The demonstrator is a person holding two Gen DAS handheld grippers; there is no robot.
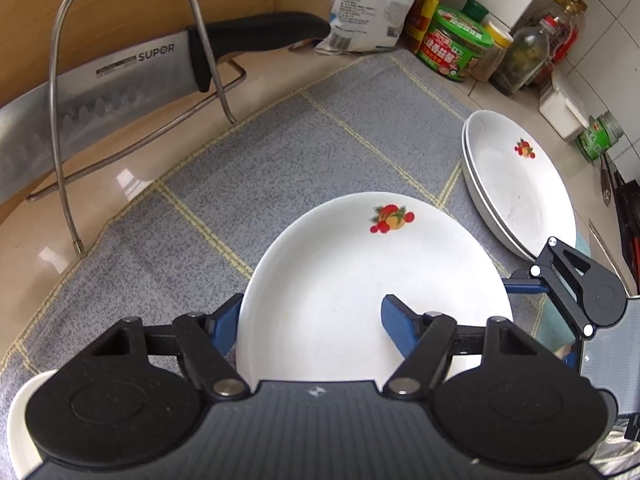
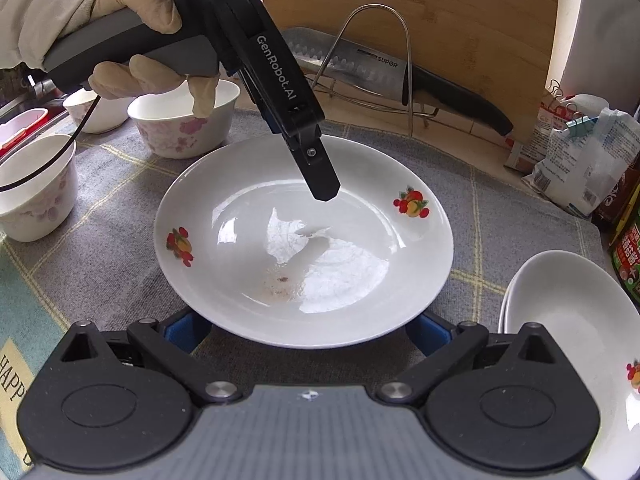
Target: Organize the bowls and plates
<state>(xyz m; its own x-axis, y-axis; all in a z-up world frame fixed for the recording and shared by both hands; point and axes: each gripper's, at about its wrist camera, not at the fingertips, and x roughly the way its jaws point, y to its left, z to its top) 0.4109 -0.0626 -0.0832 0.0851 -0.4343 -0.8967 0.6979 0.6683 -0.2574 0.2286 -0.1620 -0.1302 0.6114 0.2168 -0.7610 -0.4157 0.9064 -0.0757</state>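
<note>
Straddling the rim of the white plate (image 1: 360, 288), the left hand-held gripper (image 1: 310, 320) has one blue finger outside the edge and the other finger (image 1: 396, 326) over the plate's inner surface; the jaws stand apart and do not appear to pinch the rim, though contact at the near edge is hard to judge. The plate lies flat on the grey checked mat (image 1: 256, 160), which covers the worktop (image 1: 96, 188). In the right wrist view the same plate (image 2: 304, 240) shows two fruit decals and a small brownish residue near its centre. The right hand-held gripper (image 2: 308, 332) sits low at the plate's near edge, fingers spread wide to either side of it, released and holding nothing. A gloved hand (image 2: 132, 28) grips the left tool's handle above the plate. A stack of similar plates (image 1: 520, 184) rests on the mat to the right, apart from the first plate. Three floral bowls (image 2: 184, 120) stand on the mat's left side. A knife (image 1: 112, 92) leans in a wire rack (image 1: 200, 40) against a wooden board behind the mat, with jars (image 1: 456, 48) at the far right.
</note>
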